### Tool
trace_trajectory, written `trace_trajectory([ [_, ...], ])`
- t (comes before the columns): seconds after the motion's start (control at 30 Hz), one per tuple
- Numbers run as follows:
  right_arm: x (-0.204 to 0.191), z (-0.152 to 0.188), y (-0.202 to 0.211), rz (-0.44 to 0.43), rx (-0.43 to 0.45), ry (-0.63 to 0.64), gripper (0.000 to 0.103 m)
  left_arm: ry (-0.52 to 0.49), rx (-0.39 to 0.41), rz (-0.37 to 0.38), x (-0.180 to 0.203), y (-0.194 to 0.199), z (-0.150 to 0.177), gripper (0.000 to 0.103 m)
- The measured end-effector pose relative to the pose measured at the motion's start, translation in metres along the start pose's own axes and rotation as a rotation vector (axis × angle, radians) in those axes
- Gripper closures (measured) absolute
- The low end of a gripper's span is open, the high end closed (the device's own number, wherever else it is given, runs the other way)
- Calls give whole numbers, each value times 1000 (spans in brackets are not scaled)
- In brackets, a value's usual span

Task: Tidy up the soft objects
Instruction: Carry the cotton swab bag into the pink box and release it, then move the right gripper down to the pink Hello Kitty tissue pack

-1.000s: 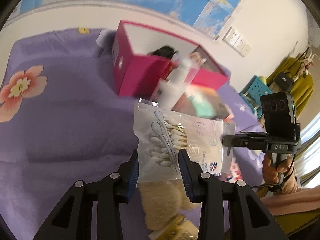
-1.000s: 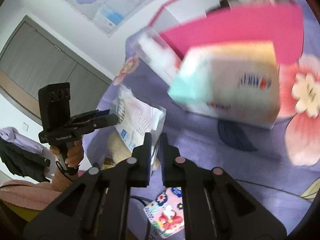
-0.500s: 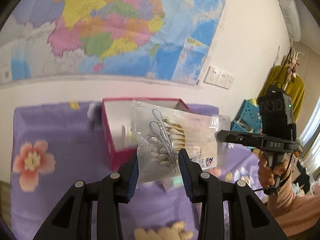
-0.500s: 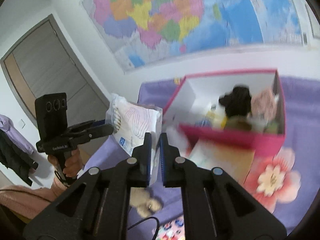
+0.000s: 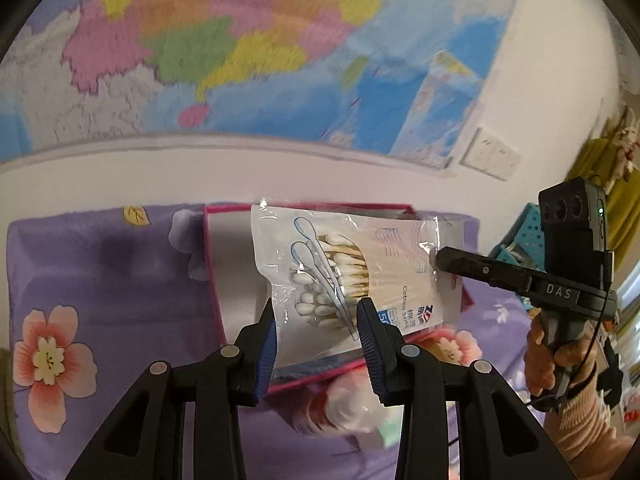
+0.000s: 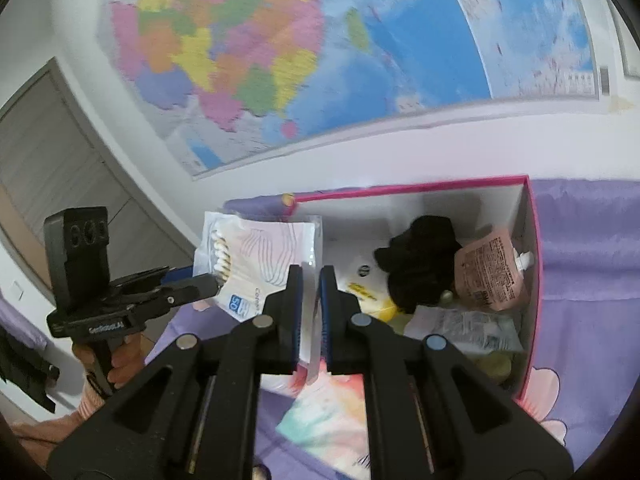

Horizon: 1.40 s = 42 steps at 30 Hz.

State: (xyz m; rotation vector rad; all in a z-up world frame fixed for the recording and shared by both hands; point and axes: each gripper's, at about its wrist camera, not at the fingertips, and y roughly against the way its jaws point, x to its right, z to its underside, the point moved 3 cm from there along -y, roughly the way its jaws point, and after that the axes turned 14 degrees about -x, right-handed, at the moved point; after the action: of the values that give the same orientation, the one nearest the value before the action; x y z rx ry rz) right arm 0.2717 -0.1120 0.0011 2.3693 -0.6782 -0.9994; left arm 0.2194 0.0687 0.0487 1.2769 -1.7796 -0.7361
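Note:
A clear bag of cotton swabs hangs in the air in front of the open pink box. My left gripper is shut on the bag's lower part. The right gripper pinches its right edge. In the right wrist view my right gripper is shut on the bag's sealed edge, and the left gripper grips its far end. The bag hangs beside the left end of the box. The box holds a black plush, a pink pouch and a clear packet.
The box stands on a purple flowered sheet against a white wall with a large map. A blurred pastel pack lies in front of the box. A person's hand holds the right gripper's handle. A grey door is at left.
Both grippers have risen together with the swab bag, from low over the sheet to the level of the box's opening. The box's inside has come into the right wrist view.

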Motion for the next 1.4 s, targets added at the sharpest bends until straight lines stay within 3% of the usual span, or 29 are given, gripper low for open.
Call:
trace_trajectory([
  [0.33, 40, -16, -53, 60, -89, -96, 88, 96, -90, -66, -26, -48, -10, 61],
  [0.43, 45, -14, -62, 105, -108, -106, 77, 110, -86, -96, -30, -48, -9, 53],
  [0.63, 48, -2, -51, 109, -89, -114, 76, 106, -25, -107, -29, -28, 0, 53],
  [1.0, 3, 46, 10, -48, -34, -12, 68, 49, 72, -27, -3, 26, 51, 53],
  [1.17, -17, 78, 31, -92, -32, 33, 66, -40, 52, 16, 26, 34, 89, 52],
  [1.4, -34, 121, 40, -119, -61, 71, 66, -136, -48, 69, 65, 15, 132, 52],
])
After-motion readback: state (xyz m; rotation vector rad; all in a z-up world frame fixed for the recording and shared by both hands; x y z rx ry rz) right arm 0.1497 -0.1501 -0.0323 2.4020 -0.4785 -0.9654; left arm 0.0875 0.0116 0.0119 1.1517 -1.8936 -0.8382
